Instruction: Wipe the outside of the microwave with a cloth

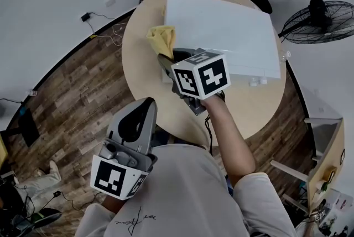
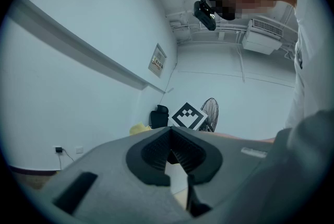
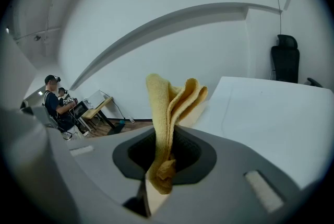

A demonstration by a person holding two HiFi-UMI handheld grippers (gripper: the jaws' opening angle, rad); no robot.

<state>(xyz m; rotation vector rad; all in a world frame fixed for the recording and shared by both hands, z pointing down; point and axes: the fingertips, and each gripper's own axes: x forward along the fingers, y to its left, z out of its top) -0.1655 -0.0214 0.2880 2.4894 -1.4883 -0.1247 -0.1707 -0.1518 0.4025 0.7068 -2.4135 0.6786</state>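
Left gripper (image 1: 142, 111): at 7 o'clock in the head view, off the table edge over the wood floor (image 1: 72, 103), jaws drawn together with nothing between them. Right gripper (image 1: 166, 62): near centre, jaws clamped on a folded yellow cloth (image 1: 161, 40), which stands up at 11 o'clock from the marker cube (image 1: 200, 77) and meets the left edge of the microwave (image 1: 221, 31). Microwave: white, at 1 o'clock on the round table (image 1: 138, 59); a floor fan (image 1: 318, 20) stands at 2 o'clock.
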